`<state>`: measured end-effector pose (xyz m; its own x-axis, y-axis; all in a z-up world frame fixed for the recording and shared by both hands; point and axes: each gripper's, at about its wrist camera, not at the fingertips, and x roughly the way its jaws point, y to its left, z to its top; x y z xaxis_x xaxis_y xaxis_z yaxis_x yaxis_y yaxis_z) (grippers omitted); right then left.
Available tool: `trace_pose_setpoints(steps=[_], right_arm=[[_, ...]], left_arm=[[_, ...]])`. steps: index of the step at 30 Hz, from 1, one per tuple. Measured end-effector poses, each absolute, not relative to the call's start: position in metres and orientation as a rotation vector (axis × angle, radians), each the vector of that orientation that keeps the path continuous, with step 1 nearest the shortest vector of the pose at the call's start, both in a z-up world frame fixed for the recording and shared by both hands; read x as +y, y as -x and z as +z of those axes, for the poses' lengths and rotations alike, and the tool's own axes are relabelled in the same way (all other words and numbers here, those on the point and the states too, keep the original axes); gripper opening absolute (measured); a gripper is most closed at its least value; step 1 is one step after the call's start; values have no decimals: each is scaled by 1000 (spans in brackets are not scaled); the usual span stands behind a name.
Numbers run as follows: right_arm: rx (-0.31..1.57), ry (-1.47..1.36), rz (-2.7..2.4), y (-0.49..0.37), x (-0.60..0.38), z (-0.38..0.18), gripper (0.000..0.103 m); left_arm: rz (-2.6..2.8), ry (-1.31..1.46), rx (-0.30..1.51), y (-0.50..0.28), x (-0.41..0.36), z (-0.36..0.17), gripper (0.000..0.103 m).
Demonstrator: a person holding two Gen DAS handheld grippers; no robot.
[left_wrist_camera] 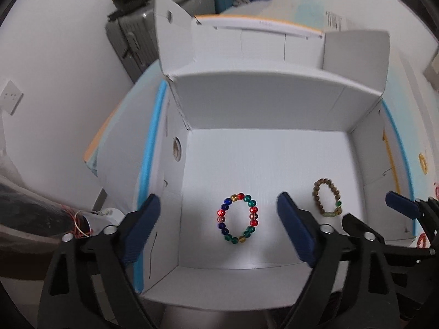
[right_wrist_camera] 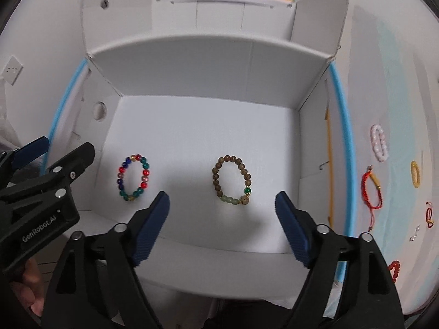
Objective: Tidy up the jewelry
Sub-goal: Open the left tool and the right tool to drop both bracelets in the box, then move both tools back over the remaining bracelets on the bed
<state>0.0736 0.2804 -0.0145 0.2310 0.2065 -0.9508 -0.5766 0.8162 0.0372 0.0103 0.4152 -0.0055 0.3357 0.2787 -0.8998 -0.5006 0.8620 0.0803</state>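
An open white cardboard box [left_wrist_camera: 263, 104] [right_wrist_camera: 208, 74] holds two bracelets on its floor. A multicolour glass-bead bracelet [left_wrist_camera: 237, 217] [right_wrist_camera: 134, 177] lies at the left. A brown wooden-bead bracelet [left_wrist_camera: 328, 201] [right_wrist_camera: 232, 180] with green beads lies to its right. My left gripper [left_wrist_camera: 218, 213] is open and empty, above the near part of the box over the multicolour bracelet. My right gripper [right_wrist_camera: 221, 205] is open and empty, above the brown bracelet. The left gripper's fingers [right_wrist_camera: 33, 145] show at the left edge of the right wrist view.
On the table right of the box lie a pink bead bracelet [right_wrist_camera: 379, 142], a yellow ring bracelet [right_wrist_camera: 415, 173], a red cord bracelet [right_wrist_camera: 371, 189], a red bead bracelet [right_wrist_camera: 394, 270] and small pieces [right_wrist_camera: 415, 233]. A grey suitcase [left_wrist_camera: 131, 44] stands behind.
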Motion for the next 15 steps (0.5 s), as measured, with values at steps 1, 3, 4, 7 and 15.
trace_pose_setpoints(steps=[1,3,4,7,15], right_arm=[[1216,356,554,-77,278,-9,82],[1184,351,558,-73,272,2,86],[1164,346,558,-73,269,10,89],[1114,329,560,-66,251,26,94],[1004,291,530,-59,196,66,95]], left_arm=[[513,230,1104,-7,413,-2,90],[518,234,1085,-3,410,6,95],[517,236,1074,-2,407,10,95],[509,248,1045,6,403,14,97],[468,243,968,0,357,34,97]])
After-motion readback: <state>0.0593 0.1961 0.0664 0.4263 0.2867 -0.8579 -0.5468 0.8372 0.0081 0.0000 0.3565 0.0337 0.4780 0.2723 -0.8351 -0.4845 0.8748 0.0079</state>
